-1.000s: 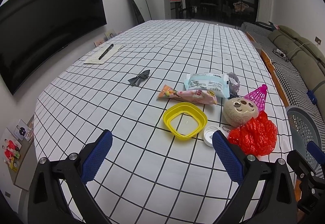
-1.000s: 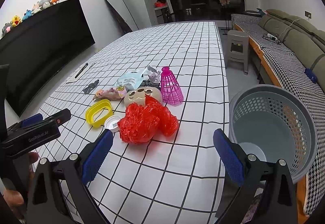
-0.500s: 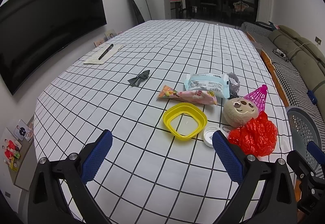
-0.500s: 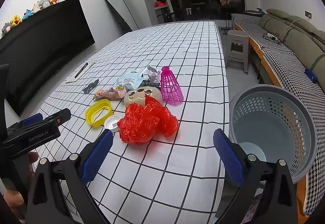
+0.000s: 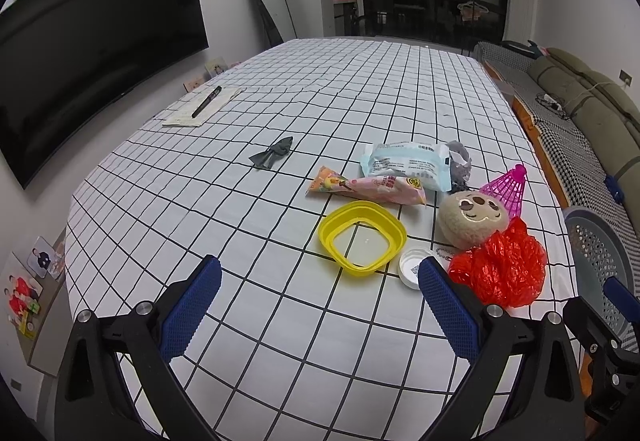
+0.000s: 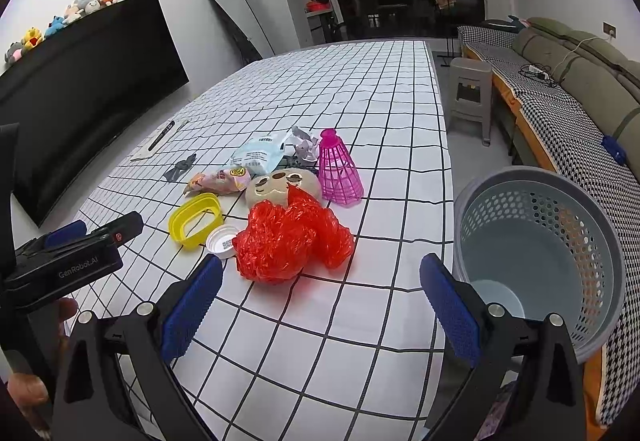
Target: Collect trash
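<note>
A crumpled red plastic bag (image 6: 290,241) lies on the checked table near the right edge; it also shows in the left wrist view (image 5: 500,269). Beside it are a white bottle cap (image 6: 222,241), a yellow square ring (image 6: 196,219), a pink snack wrapper (image 6: 220,179), a pale blue packet (image 6: 256,159), crumpled grey foil (image 6: 302,147) and a dark grey scrap (image 5: 272,157). A grey perforated bin (image 6: 540,257) stands off the table's right edge. My right gripper (image 6: 320,305) is open and empty, just short of the red bag. My left gripper (image 5: 320,305) is open and empty, short of the yellow ring.
A round plush sloth face (image 6: 280,187) and a pink shuttlecock-shaped mesh cone (image 6: 338,173) sit among the trash. A pen on paper (image 5: 206,103) lies far left. A large black screen (image 5: 92,61) lines the left wall; a stool (image 6: 470,97) and sofa (image 6: 560,81) stand to the right.
</note>
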The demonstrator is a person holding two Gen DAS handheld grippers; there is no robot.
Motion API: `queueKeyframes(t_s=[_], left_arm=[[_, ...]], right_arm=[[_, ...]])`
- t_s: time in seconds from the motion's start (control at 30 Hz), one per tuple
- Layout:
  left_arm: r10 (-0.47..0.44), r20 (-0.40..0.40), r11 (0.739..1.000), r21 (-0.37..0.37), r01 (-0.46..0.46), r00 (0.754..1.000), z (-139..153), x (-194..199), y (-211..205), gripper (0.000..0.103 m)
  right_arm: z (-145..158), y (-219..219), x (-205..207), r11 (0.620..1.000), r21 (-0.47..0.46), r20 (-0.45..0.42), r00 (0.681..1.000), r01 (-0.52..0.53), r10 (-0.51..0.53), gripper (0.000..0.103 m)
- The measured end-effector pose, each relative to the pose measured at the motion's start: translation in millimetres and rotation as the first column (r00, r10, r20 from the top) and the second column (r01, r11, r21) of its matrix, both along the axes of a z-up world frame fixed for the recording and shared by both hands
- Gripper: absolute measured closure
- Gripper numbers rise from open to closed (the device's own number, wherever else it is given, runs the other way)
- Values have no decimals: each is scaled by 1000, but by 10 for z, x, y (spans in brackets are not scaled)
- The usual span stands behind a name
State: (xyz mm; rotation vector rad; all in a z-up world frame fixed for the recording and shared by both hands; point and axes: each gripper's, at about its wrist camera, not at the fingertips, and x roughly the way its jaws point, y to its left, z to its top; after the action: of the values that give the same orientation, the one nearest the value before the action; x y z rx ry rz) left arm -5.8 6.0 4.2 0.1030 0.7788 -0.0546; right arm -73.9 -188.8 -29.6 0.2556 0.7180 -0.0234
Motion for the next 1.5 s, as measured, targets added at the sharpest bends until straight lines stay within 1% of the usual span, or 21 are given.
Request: queueKeyframes(t_s=[0.47,0.7,0.83,1.0,1.13,1.3,1.5], left_arm=[[-5,-12,1000,2,5,1000,-77,-5,-3,6],[7,-35,1000,4,-7,999,-230,50,72,6],[24,-53,1000,12,-24,998,-331,122,142,6],[29,-65,999,25,-27,997,-420,230,228,6],[25,-88,1000,-2,-25,996,-477,277,287,6],[32,-105,999,-16,-34,994,-520,316,344,6],[40,-127,999,-22,-44,991,-571,387,378,6]], right_arm=[[-59,25,27,1000,-4,-20,1000,-7,7,9],[-169,44,124,1000,4,-67,997,-28,28,9],[-225,67,231,999,14,-90,995,-47,48,9],[-200,146,445,997,-11,-102,992,-79,78,9],[-172,230,640,993,-54,-108,989,-103,97,9],[-280,315,872,987,-92,-165,979,-132,116,9],[-409,352,1004,984,-93,-205,970,-153,131,9]])
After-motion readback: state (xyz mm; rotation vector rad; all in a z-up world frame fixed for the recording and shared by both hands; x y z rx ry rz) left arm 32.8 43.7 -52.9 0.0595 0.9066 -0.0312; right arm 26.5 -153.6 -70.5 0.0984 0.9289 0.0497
